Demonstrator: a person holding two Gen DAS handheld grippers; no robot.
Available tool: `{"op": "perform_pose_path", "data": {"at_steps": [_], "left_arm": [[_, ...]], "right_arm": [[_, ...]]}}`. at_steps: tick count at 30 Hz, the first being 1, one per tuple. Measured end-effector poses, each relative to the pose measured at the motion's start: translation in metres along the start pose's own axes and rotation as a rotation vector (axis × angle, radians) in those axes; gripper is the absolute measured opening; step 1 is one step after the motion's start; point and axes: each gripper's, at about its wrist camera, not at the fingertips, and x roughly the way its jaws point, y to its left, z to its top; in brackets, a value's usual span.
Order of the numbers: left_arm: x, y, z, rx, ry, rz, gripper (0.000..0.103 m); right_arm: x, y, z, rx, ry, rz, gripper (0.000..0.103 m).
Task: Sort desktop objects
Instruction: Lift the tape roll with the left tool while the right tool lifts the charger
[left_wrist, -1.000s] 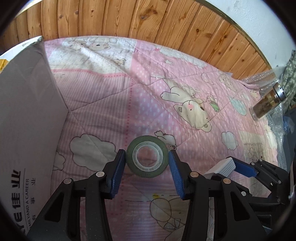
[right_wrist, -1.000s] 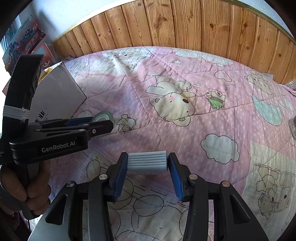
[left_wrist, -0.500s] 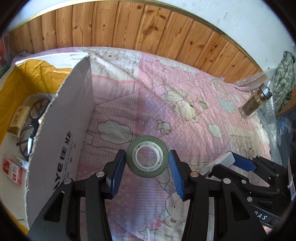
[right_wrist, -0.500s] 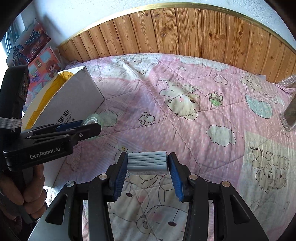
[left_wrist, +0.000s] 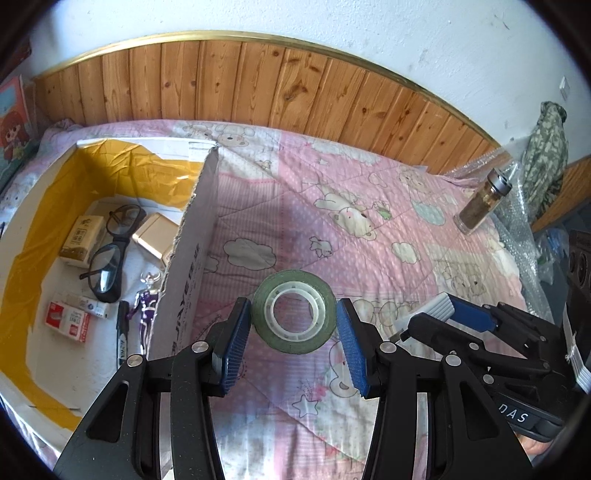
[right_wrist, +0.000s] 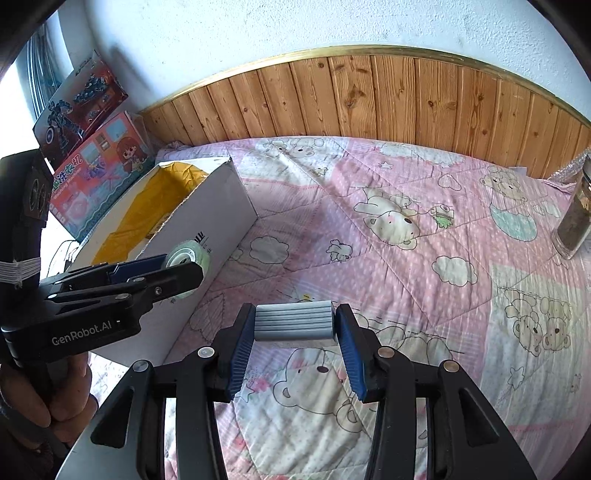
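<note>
**Both grippers loaded, carry to box in hand**

The left gripper pinches a roll of tape across its outer rim, the roll lifted clear of the quilt. The right gripper clamps a ribbed grey block by its ends, also off the quilt. The open cardboard box stands just left of the tape and already holds glasses and small packets. Judged step: transport to the box. The next move calls for carrying each item over the near wall, clearing its edge, before spreading the jaws inside.
</note>
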Motion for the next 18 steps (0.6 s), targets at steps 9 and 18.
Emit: {"op": "perform_pose_path", "data": {"at_steps": [9, 18], "left_arm": [[-0.032, 0.013, -0.015, 0.004, -0.019, 0.012, 0.049], [-0.056, 0.025, -0.025, 0.010, -0.042, 0.023, 0.049]], "right_arm": [[-0.009, 0.027, -0.016, 0.010, -0.008, 0.016, 0.046], [-0.021, 0.056, -0.014, -0.039, -0.042, 0.034, 0.046]]}}
